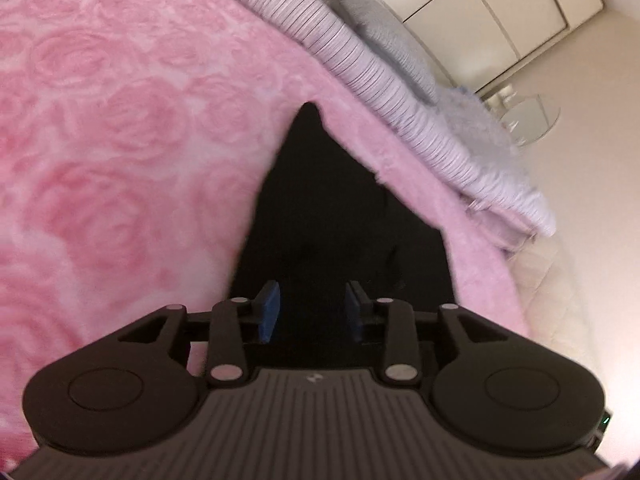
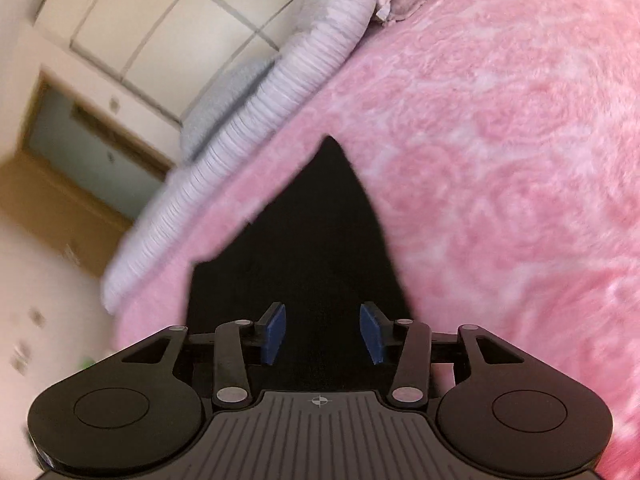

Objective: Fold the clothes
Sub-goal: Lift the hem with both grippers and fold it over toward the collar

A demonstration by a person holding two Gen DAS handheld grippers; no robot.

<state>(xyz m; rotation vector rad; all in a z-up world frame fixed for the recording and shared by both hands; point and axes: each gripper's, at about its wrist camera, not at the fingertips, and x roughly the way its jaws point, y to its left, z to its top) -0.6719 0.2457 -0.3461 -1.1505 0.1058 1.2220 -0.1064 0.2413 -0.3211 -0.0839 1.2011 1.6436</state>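
Both grippers, left [image 1: 312,306] and right [image 2: 323,332], hold jaws wide, empty, over a pointed black garment [image 1: 320,208] on plush rose-embossed pink blanket [image 1: 120,140].

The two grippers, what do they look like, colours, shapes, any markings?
Both match. The left gripper and right gripper have black linkage arms with silver round pivot pins, blue rectangular finger pads, and two rounded black lobes flanking a grey ribbed centre panel. The left panel carries a small pale logo; the right panel shows a crosshair mark. No cables, sleeves or hands show.
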